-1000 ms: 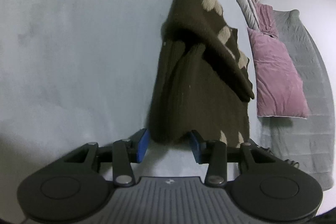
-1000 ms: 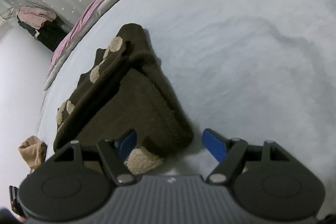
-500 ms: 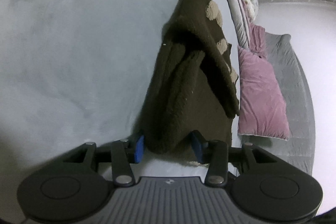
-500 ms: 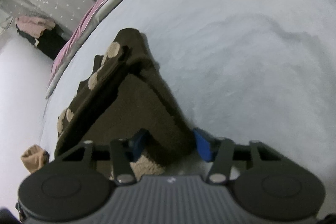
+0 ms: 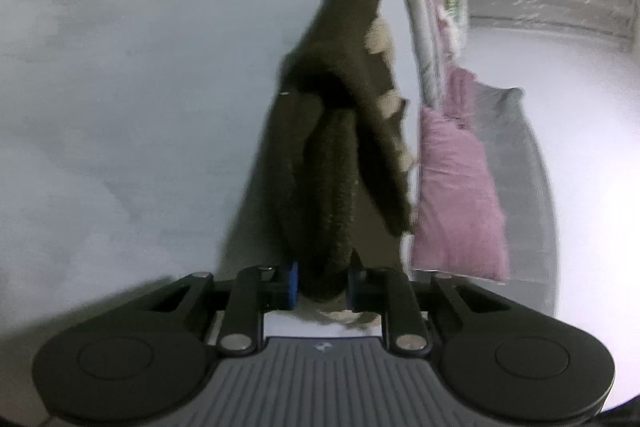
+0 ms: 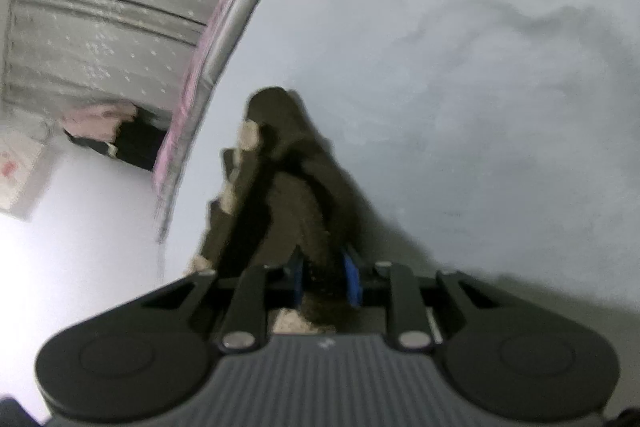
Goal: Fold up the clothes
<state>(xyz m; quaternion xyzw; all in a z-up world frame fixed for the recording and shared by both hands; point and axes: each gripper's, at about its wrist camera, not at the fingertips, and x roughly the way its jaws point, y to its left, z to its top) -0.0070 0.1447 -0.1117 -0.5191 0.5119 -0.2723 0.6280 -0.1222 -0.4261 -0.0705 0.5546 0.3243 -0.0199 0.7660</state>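
A dark brown fleecy garment with beige spots (image 5: 340, 131) lies partly folded on the pale grey bed cover (image 5: 140, 87). My left gripper (image 5: 322, 285) is closing, its blue pads pinching a bunched near corner of the garment. In the right wrist view the same garment (image 6: 288, 187) runs away from me, and my right gripper (image 6: 324, 283) is also closing, its pads squeezing another near corner. A beige lining patch (image 6: 292, 321) shows under that grip. Both views are blurred by motion.
The bed's edge, with grey and pink bedding (image 5: 424, 39), runs close beside the garment. A pink pillow (image 5: 460, 195) lies on a grey mat on the floor. A grey dotted curtain (image 6: 100, 7) and a pile of pink and black clothes (image 6: 112, 131) stand beyond the bed.
Both grippers' jaws closed in from open around the garment's near corners to pinching them. Both wrists rolled and the fabric bunched up between the pads.
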